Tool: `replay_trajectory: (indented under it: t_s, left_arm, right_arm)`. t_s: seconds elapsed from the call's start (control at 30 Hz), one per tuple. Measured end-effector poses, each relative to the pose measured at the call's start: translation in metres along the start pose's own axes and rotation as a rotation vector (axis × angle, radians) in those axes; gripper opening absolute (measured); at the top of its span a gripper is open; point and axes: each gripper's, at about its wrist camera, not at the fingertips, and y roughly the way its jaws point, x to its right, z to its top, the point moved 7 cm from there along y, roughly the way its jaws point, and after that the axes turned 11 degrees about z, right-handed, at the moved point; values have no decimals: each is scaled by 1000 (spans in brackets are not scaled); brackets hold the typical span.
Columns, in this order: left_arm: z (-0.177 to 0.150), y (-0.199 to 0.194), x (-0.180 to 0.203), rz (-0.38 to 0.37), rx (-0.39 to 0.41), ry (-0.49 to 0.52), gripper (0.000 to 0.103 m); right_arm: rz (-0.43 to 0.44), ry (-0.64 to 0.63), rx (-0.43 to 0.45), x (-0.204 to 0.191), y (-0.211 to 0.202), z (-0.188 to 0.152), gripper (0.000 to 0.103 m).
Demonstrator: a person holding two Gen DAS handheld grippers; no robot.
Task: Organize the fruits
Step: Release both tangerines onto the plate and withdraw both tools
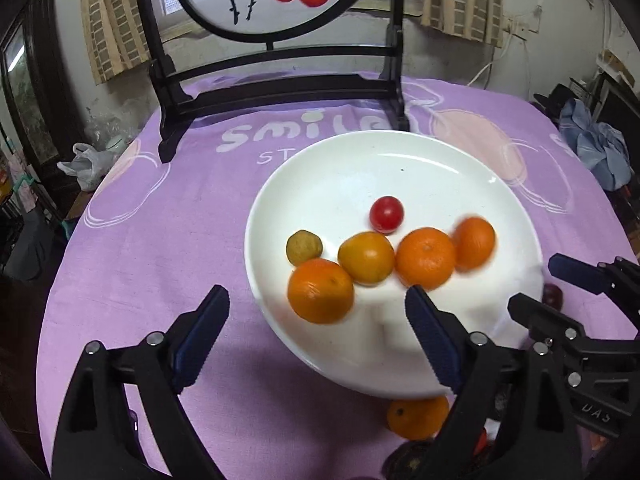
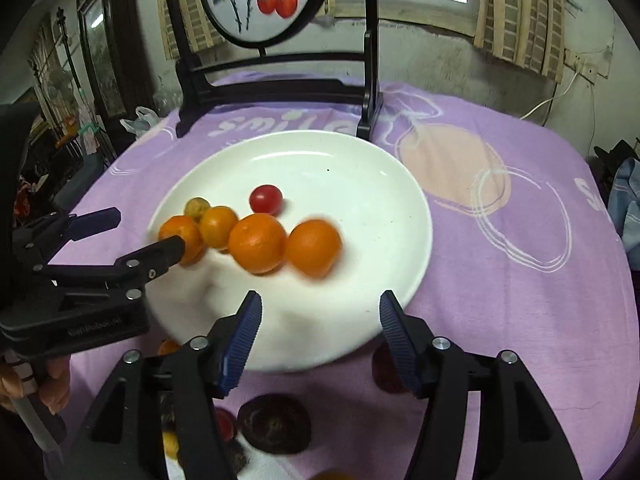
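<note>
A white plate on the purple cloth holds a cherry tomato, a small greenish-brown fruit, a yellow-orange fruit and three oranges. Two of the oranges look blurred: one lies ahead of my left gripper, the other ahead of my right gripper. Both grippers are open over the plate's near rim, and neither has its pads on any fruit. An orange and dark purple fruits lie on the cloth in front of the plate.
A black wooden stand with a round painted screen stands behind the plate. A plastic bag sits off the table's left edge and a blue cloth at the right. A hand holds the left gripper.
</note>
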Motion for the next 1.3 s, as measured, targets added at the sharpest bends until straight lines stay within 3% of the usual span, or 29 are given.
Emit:
replay_trajectory:
  t_s: [0.13,0.27,0.73,1.03,1.3]
  left_arm:
    - [-9,-14,-5,24,18,20,88]
    - [-25,-28,-13,2,11,-10,92]
    - [-101,-73,-21,-9,11,-26,93]
    - [-136,-76,-14,-65,-23,-43,93]
    - [-148,-66,-16,-86,-47,-74,93]
  right_arm:
    - [6,-18,11,-4,-19,-13,63]
    - [6,-18,26,-5,-37,-30,65]
    - [23,60,27,-2,-81,-101,65]
    - [20,80,-14,-8,-80,-133,66]
    - [6,68,-83,-22,-58,-151,67]
